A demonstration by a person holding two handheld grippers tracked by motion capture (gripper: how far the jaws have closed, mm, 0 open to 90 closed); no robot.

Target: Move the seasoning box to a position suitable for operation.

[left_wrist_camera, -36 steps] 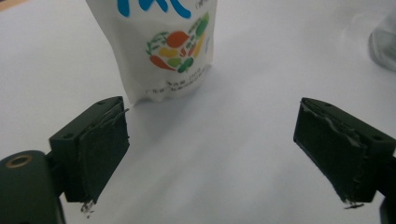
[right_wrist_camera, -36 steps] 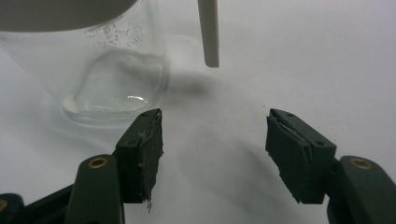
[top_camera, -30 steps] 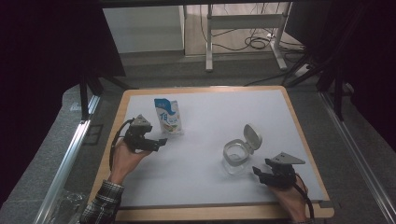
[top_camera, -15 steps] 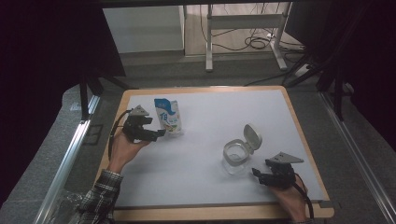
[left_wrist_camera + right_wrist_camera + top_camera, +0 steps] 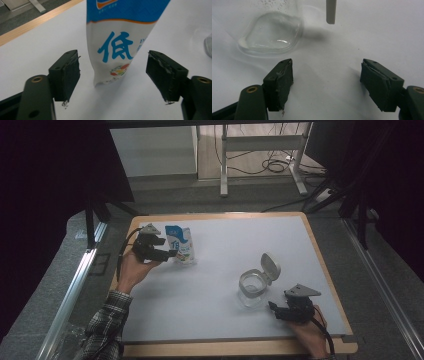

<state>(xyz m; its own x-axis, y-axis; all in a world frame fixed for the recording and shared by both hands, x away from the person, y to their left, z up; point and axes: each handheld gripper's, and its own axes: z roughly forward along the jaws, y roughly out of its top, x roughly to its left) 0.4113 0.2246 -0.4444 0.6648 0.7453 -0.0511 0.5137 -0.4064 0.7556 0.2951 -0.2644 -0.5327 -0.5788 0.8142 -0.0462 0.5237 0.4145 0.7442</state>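
Observation:
A blue-and-white pouch (image 5: 181,244) with blue characters stands upright at the far left of the white mat (image 5: 220,245). My left gripper (image 5: 167,254) is right beside it. In the left gripper view the pouch (image 5: 120,42) sits between the two pads, which have just been closing and stand clear of it; the left gripper (image 5: 113,75) is open. A clear glass jar (image 5: 251,287) with its flip lid (image 5: 270,266) raised stands at the near right. My right gripper (image 5: 274,309) rests just in front of it. Its jaws have just been opening, the right gripper (image 5: 327,80) holds nothing, and the jar (image 5: 272,32) lies ahead.
The mat lies on a wooden-edged table (image 5: 320,255). Metal rails run along the left (image 5: 75,290) and right (image 5: 385,290) sides. Beyond the far edge stand a metal frame (image 5: 225,165) and cables (image 5: 275,165) on the floor.
My left hand has moved away from me and up to the pouch, which is now between its jaws. The right hand has stayed in place by the jar.

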